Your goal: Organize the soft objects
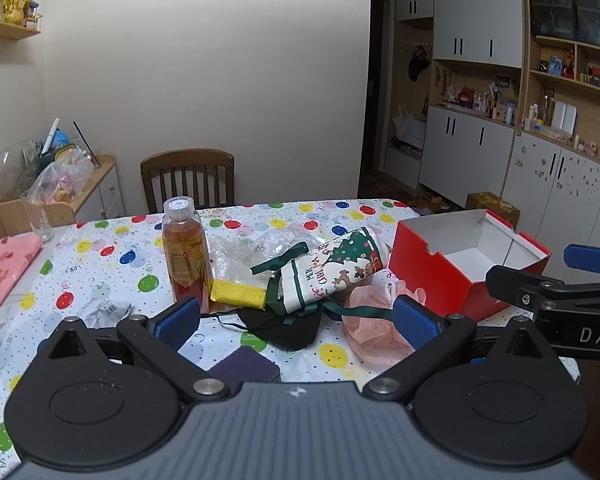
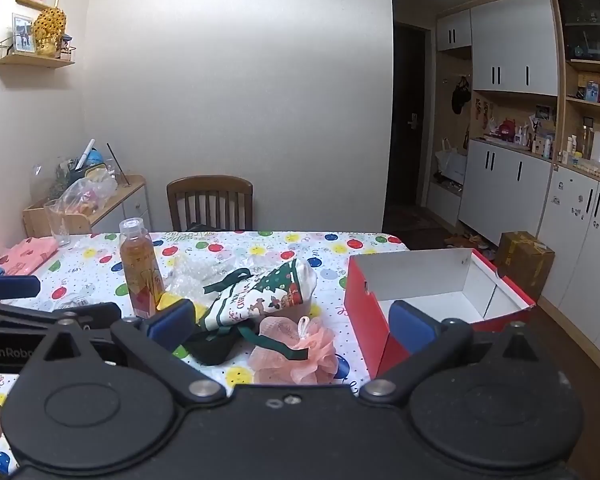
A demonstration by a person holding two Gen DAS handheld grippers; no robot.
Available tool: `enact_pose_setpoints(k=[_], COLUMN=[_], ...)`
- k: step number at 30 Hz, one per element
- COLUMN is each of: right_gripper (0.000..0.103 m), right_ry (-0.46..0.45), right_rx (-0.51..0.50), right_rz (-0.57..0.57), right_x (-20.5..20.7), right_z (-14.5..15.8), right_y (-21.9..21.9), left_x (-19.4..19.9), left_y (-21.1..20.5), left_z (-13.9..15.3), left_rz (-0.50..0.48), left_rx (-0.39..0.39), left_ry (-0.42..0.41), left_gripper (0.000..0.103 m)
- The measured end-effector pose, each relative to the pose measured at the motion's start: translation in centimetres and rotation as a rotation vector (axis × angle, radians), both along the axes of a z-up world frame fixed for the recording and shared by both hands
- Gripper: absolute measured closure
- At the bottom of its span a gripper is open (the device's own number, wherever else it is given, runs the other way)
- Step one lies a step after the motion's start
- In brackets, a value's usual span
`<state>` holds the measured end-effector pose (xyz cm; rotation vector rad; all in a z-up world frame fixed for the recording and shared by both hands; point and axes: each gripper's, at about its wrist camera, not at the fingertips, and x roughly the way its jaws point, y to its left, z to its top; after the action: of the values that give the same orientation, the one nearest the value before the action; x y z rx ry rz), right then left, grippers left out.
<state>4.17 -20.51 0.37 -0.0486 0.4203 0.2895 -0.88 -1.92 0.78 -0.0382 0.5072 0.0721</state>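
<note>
1. Both grippers hang above the near edge of the bench, which is covered in a white balloon-print cloth; each has its jaws spread wide and holds nothing.
2. Nearest, just ahead of the right gripper, lies the pink mesh bath pouf; from the left gripper it sits ahead and to the right.
3. Just beyond, the black fabric mask lies under the rolled Christmas-print cloth with green straps, whose long axis runs from near-left to far-right.
4. Farther right stands the open red cardboard box, empty inside, nearer the right gripper, so that arm seems better placed for the pouf.
</note>
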Motion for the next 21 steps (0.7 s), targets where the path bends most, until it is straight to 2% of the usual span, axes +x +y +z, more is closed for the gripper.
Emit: enact_pose_setpoints(k=[5,21], right_gripper=[0.000,0.000], right_ry=[0.006,0.009], right_rx=[0.003,0.016], right_rz=[-0.005,0.004], right_x=[0.16,0.35], right_z=[-0.19,-0.02], right_y=[0.06,0.50], left_x=[-0.01,0.01], left_y=[0.43,0.71], left_z=[-0.03,0.35], left_rz=[-0.005,-0.007], left_rx=[-0.024,-0.034], left_ry=[-0.006,-0.022], left_gripper=[0.000,0.000])
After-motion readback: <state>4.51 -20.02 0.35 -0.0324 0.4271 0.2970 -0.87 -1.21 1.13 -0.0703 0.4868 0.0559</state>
